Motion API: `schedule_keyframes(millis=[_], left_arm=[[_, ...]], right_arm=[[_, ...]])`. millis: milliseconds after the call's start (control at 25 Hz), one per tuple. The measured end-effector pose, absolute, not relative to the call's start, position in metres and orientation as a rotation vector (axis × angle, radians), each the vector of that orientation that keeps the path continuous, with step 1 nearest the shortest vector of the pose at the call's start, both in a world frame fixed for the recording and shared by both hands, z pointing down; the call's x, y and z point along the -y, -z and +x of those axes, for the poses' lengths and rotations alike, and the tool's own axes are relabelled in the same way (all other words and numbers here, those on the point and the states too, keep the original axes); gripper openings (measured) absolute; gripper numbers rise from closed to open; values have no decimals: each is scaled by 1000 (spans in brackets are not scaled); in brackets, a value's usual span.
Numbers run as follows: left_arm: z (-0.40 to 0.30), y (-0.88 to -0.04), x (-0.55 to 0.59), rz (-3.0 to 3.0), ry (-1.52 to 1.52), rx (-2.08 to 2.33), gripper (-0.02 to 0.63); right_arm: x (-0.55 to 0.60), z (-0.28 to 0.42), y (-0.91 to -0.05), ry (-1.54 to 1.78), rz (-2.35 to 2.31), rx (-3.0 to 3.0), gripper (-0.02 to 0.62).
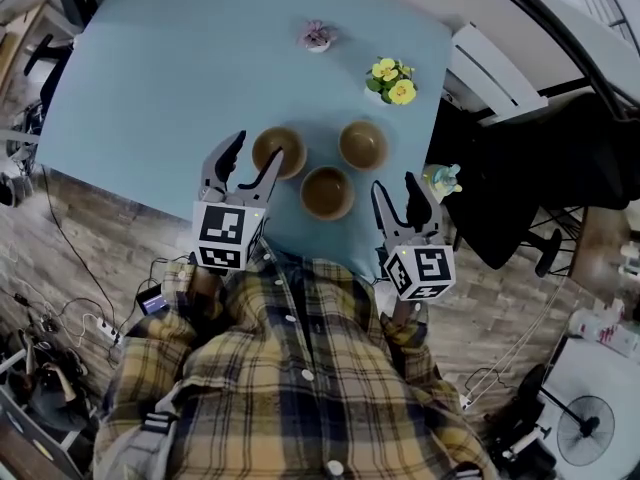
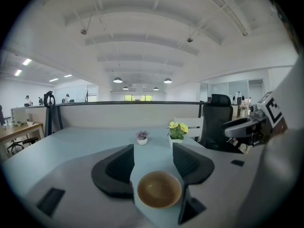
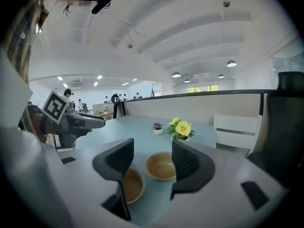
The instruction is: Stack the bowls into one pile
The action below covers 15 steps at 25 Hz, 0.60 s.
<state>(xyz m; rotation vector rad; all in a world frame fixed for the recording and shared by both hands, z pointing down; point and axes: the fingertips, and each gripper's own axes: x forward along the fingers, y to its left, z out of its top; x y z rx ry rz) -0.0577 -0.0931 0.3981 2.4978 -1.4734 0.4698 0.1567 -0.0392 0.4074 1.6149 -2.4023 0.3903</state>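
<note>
**Bowls unstacked on the bench [image 1: 150, 78], both grippers released**

Three brown bowls stand apart in a loose triangle toward the near edge of the blue bench, none inside another. The left bowl [image 1: 279, 151] lies between the spread jaws of the left gripper [image 1: 255, 153]. In the head view that gripper's right jaw crosses the bowl's rim, and whether it touches cannot be told. The left gripper view shows the same bowl low between the jaws, closer to the right one, with nothing clamped. The near bowl [image 1: 327, 192] sits just right of it and closer to the person, and the right bowl [image 1: 362, 144] sits farther back. The right gripper [image 1: 395, 186] hovers by the bench's near right corner, jaws released and empty. Its own view has the right bowl beyond the gap and the near bowl half hidden behind its left jaw. Farther off on the bench stand a pot of yellow flowers [image 1: 392, 80] and a small purple plant [image 1: 317, 36]
</note>
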Motion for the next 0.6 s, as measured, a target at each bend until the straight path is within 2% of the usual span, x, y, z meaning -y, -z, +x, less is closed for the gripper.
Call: schedule_keyframes(millis=[600], left_arm=[[-61,-415,103,2504,-500,1372,236]], right_arm=[[38,144,-404,-400,1648,2354,233]])
